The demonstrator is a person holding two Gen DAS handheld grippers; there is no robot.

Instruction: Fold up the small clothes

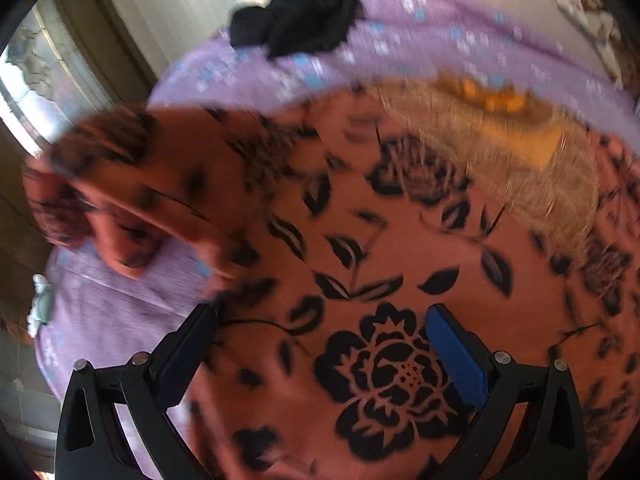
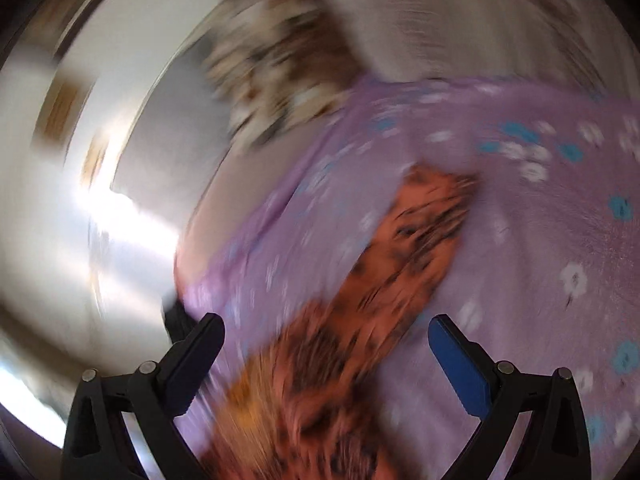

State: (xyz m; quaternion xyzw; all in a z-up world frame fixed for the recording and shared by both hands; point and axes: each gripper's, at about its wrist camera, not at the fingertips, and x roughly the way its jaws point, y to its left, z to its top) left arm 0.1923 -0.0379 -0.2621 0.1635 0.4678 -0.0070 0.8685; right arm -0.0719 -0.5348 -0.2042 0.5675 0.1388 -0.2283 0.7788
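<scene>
Hovering over the orange floral garment [image 1: 400, 264] on the purple sheet [image 1: 440, 40], your left gripper [image 1: 320, 320] and right gripper [image 2: 326, 330] both gaped wide, holding nothing.

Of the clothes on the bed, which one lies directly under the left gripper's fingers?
The orange garment with black flowers, spread across the purple sheet beneath the open left gripper. The black garment lies crumpled at the far edge.

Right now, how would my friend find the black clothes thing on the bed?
Start at the purple flowered bedsheet. Look past the big orange garment with black roses, to the sheet's far edge. The crumpled black cloth sits there, plain and dark with no pattern.
</scene>
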